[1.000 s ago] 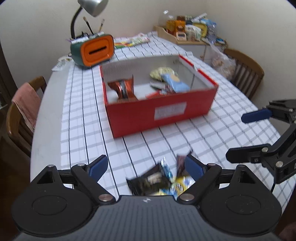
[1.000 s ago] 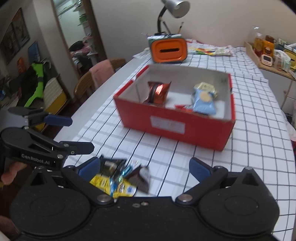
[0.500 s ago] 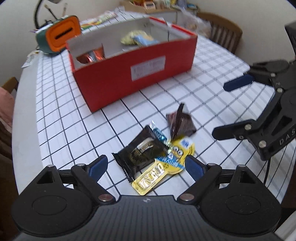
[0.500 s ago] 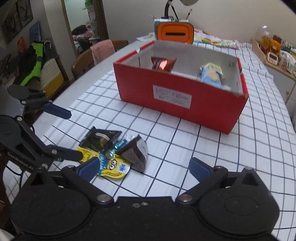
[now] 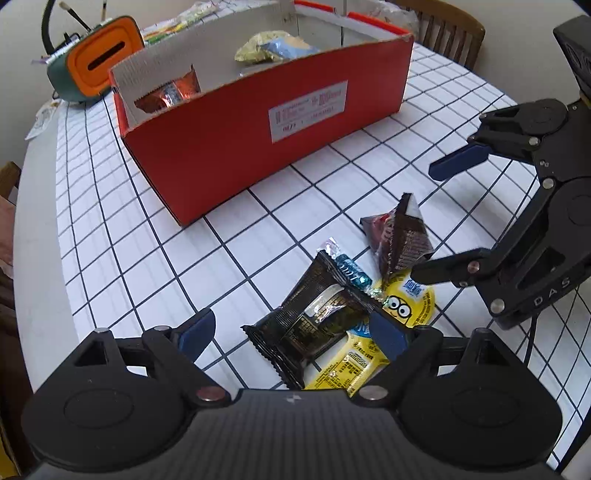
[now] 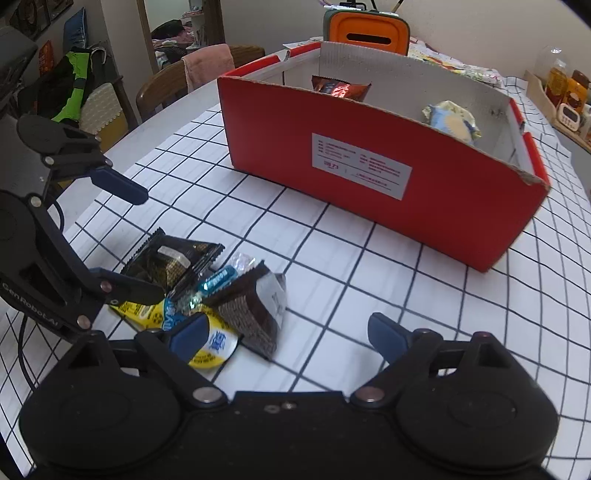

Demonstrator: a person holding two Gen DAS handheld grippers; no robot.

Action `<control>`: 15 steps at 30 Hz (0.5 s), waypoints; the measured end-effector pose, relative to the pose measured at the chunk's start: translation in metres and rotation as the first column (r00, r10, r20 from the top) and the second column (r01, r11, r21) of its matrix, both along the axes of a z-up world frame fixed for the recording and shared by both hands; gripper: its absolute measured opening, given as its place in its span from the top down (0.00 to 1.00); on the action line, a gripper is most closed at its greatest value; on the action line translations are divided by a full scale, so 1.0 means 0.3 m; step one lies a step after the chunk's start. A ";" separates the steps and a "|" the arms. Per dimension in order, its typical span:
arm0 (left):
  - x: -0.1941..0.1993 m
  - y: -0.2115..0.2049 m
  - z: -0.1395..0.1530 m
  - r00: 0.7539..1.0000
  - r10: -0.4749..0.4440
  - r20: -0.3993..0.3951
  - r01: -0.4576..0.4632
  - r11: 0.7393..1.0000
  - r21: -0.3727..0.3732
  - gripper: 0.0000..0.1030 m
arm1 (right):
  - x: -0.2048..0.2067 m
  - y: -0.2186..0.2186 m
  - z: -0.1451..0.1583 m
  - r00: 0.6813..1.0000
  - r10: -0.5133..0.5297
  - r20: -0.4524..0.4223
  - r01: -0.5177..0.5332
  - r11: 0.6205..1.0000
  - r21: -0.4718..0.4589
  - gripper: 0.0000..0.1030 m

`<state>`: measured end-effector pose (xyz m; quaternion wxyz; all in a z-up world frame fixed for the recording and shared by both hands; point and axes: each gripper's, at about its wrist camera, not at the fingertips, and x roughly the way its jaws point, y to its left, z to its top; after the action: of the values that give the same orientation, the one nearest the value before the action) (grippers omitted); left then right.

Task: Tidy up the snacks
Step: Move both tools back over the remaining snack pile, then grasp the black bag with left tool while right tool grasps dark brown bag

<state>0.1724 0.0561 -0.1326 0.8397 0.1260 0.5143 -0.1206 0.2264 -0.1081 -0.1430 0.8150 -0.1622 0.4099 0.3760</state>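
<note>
Since the snack pile point(image 5: 354, 295) lies loose near the table's front edge, short of the red box point(image 5: 258, 122), left gripper point(image 5: 291, 328) straddles the black wrapper point(image 5: 310, 325), jaws wide, nothing held; right gripper point(image 6: 291, 332) jaws closing, empty.

pale walls, wooden chairs point(image 6: 162, 86) around a grid-clothed table point(image 6: 332, 258), open doorway point(image 6: 173, 26)

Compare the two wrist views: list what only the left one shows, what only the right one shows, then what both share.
Only the left wrist view: a slatted wooden chair behind the red box.
Only the right wrist view: a doorway, a chair draped with a pink towel, and jars on a side shelf.
Both: the red box, the orange-faced holder, the loose snack pile, and both grippers.
</note>
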 end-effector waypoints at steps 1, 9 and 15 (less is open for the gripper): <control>0.005 0.001 -0.009 1.000 -0.006 -0.011 0.006 1.000 0.005 0.12 | 0.005 0.004 -0.003 1.000 0.007 -0.001 -0.007 1.000 -0.002 0.13; 0.034 -0.003 -0.027 0.999 -0.037 -0.036 0.036 0.999 -0.024 0.13 | 0.026 0.042 -0.029 0.996 0.087 -0.011 -0.087 0.996 -0.017 0.26; 0.047 -0.010 -0.046 0.997 -0.035 -0.069 0.031 0.997 -0.065 0.27 | 0.030 0.055 -0.029 0.994 0.112 0.003 -0.112 0.994 0.002 0.33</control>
<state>0.1864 0.0531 -0.1464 0.8226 0.1033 0.5372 -0.1552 0.2354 -0.0916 -0.1519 0.7937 -0.1844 0.3984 0.4212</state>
